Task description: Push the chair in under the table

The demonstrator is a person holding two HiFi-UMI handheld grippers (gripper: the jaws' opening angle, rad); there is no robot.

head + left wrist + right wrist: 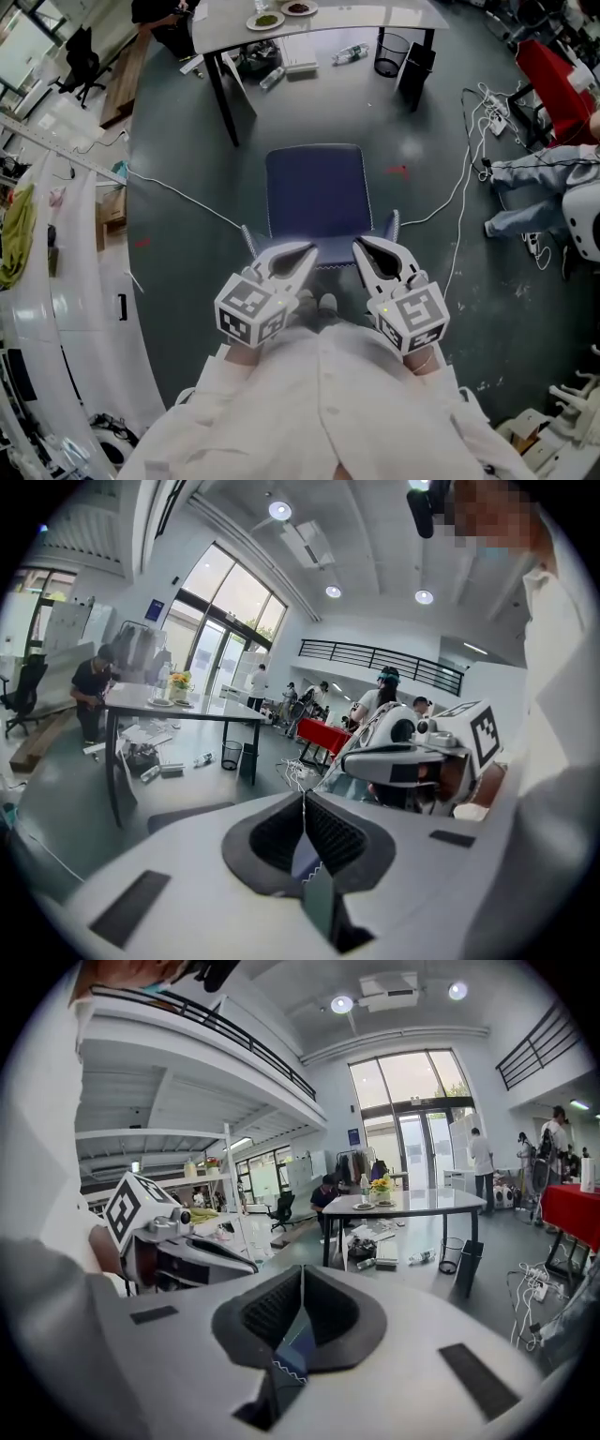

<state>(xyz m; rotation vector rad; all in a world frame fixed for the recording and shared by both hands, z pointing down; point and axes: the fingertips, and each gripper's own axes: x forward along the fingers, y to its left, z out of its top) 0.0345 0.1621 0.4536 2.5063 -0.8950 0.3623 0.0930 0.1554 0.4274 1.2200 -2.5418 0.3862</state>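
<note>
Nearest, white sleeves (pixel 319 403) and two marker cubes, side by side. Left hand-held gripper (pixel 306 253) with jaws together, pinched on the top edge of the blue chair (pixel 317 202) back, a strip of blue fabric with white zigzag stitching caught between the pads. Right hand-held gripper (pixel 364 247) likewise closed on that same edge, just beside the left one. Chair seat stretching away from the grippers, standing on the grey floor (pixel 187 244), well apart from the surface (pixel 356 17) and not yet under it. Thin white cable (pixel 459 187) trailing over the floor on both sides of the chair, small red mark (pixel 398 172) near the seat's far right corner. Farther on, black legs of the surface, and under it a plastic bottle (pixel 350 53), a black mesh bin (pixel 391 54) and a dark box (pixel 414 73). On the surface's near left edge, two plates (pixel 265 20). At the floor's right edge, a seated person's jeans (pixel 525 173).
</note>
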